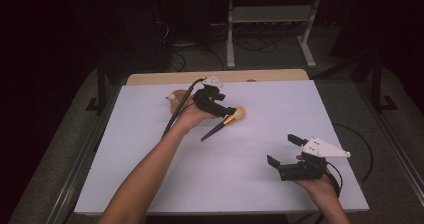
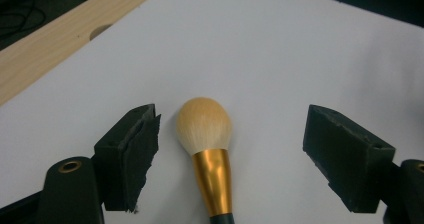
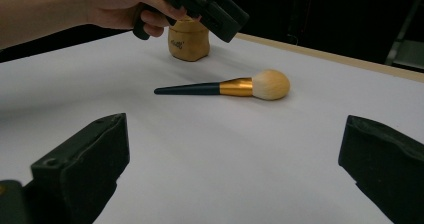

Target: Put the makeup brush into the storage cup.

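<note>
high view first, and we count one makeup brush (image 1: 225, 122) on the white table (image 1: 150, 184), one tan pouch (image 1: 177, 98) behind it, and two grippers, one in each hand. left gripper (image 1: 231, 111) hangs right over the brush, near the far edge of the white surface; right gripper (image 1: 284, 150) sits well apart from it, down at the near right corner.

left gripper view gives us the close look: the brush (image 2: 206, 134) lies flat on the table between our two black jaws, its pale round bristle head pointing away from us, the gold ferrule running back toward the bottom edge, where the dark handle just begins. the head is nearer the jaw on the left of that view, but touches neither one. jaws spread wide, nothing pinched, pads clear of the brush on both sides.

right gripper view now: our right jaws stand far apart too, with bare table between them. across from them we see the brush (image 3: 225, 87) side-on, dark handle tapering to the left, bristles to the right, lying by itself on the surface. above it the left hand (image 3: 120, 9) holds the left gripper in the air, and the pouch (image 3: 187, 43) stands upright just behind the hand, apart from the brush.
</note>
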`<move>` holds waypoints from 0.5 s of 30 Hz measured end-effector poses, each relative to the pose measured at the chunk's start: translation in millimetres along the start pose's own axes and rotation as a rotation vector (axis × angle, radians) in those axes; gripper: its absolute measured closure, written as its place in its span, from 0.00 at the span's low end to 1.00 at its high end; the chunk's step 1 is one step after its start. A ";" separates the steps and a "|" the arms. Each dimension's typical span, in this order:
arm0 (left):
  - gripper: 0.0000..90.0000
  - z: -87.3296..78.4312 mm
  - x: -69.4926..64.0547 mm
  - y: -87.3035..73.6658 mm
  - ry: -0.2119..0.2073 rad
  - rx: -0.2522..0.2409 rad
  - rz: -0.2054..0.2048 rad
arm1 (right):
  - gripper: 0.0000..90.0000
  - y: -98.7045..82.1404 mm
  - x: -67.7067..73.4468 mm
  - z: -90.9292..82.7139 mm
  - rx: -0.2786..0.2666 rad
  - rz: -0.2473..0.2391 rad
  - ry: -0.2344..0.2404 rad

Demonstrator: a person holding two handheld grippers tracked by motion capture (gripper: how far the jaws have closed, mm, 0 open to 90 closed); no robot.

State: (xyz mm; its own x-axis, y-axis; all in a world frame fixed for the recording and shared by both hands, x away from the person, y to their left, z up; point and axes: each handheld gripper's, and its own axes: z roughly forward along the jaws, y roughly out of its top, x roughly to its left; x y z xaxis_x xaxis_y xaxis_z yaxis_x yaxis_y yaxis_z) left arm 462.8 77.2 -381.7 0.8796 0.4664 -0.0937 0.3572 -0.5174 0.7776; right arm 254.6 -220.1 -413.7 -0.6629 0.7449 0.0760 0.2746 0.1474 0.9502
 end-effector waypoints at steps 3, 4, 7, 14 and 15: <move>0.24 3.1 -0.9 1.2 -0.002 0.022 0.000 | 0.00 0.1 -0.1 0.0 -0.001 0.000 0.000; 0.24 4.1 -1.2 1.3 -0.002 0.027 -0.001 | 0.00 0.2 0.0 0.0 0.000 0.000 0.000; 0.25 6.2 0.1 1.5 -0.002 0.055 0.008 | 0.00 0.0 0.2 0.1 0.001 0.001 0.002; 0.26 11.3 2.3 5.4 0.002 0.124 0.021 | 0.00 0.1 -0.1 -0.1 -0.001 0.001 0.002; 0.26 12.0 2.4 6.1 -0.001 0.134 0.021 | 0.00 0.1 -0.1 -0.3 -0.001 0.002 0.001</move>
State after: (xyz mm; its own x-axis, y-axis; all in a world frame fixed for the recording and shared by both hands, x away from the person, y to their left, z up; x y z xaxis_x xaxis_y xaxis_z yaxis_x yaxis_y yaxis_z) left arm 470.9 66.5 -384.6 0.8877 0.4537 -0.0785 0.3770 -0.6183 0.6896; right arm 254.4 -220.4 -413.5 -0.6630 0.7445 0.0780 0.2749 0.1452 0.9504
